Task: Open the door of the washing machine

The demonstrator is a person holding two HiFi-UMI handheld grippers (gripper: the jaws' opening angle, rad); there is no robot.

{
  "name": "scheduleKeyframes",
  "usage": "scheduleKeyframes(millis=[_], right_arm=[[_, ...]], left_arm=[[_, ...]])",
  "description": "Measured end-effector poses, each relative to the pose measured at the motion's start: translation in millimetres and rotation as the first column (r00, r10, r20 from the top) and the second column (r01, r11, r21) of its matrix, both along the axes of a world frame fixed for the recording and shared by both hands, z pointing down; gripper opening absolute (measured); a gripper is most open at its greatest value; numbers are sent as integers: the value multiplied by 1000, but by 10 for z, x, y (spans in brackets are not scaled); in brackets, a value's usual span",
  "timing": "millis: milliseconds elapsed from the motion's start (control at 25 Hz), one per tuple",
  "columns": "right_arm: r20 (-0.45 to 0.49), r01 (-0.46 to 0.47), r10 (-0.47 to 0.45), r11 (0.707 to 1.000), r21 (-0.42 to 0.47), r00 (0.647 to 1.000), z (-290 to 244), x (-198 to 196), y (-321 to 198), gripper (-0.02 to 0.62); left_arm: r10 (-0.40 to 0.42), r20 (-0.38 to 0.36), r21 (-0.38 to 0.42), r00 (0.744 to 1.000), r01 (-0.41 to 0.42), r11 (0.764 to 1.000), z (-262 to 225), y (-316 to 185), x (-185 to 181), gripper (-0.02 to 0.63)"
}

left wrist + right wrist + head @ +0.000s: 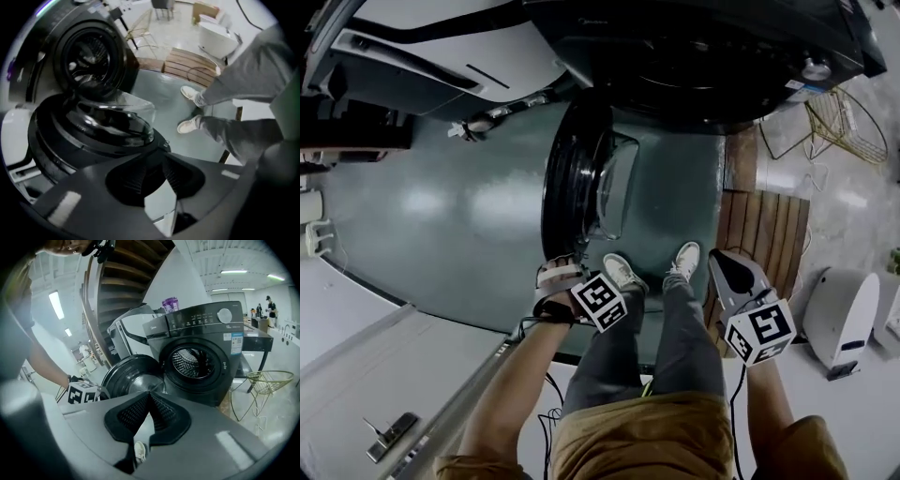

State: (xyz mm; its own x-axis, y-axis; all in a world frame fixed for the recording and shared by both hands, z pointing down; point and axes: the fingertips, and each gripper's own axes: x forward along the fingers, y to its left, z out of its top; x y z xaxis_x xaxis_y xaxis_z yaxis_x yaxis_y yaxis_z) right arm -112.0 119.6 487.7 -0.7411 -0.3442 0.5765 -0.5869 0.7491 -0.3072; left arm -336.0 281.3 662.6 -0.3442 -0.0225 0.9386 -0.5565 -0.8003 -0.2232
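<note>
Your left gripper (556, 274) sits low in the head view, just above your grey trouser legs (661, 347) and white shoes (623, 272). Its fingers (136, 177) are drawn together, tips meeting, with nothing between them. They point steeply down at the near rim of the washing machine door (579, 178). Whether the tips touch that rim can't be made out.

Your right gripper (720, 255) is well apart from it to the right, over the wooden slatted platform (769, 234). Its fingers (133, 414) are also closed on each other and empty. They are aimed toward the washing machine (206, 348).

That door already stands wide open. It is swung out from the left side of the dark machine towards you, with its glass bowl (617, 187) facing right. The round drum opening (194, 363) is fully exposed. The green floor (441, 206) spreads out left of the door.

At the far left stands a white machine (441, 47) next to the dark one. At the far right a wire basket (848, 122) stands on the pale floor. A purple container (170, 304) sits on top of the washing machine.
</note>
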Motion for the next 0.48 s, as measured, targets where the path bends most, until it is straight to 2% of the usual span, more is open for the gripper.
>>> scheduleKeyframes(millis=[120,320,400,480], right_arm=[[2,51,-51,999,3,999,-44,-243,101,5],[-5,111,-111,994,3,994,-47,-528,214,5],[-8,126,-126,992,-1,992,-35,-629,254,5],[-10,140,-140,990,-2,990,-36,-731,286,5]], left_arm=[[-138,-43,50,990,140,989,-49,-20,-240,167],[-241,-83,118,967,250,961,-109,-119,-553,167],[-307,-109,150,945,321,935,-119,-175,-710,167],[-385,-139,181,912,406,896,-133,-234,-906,167]])
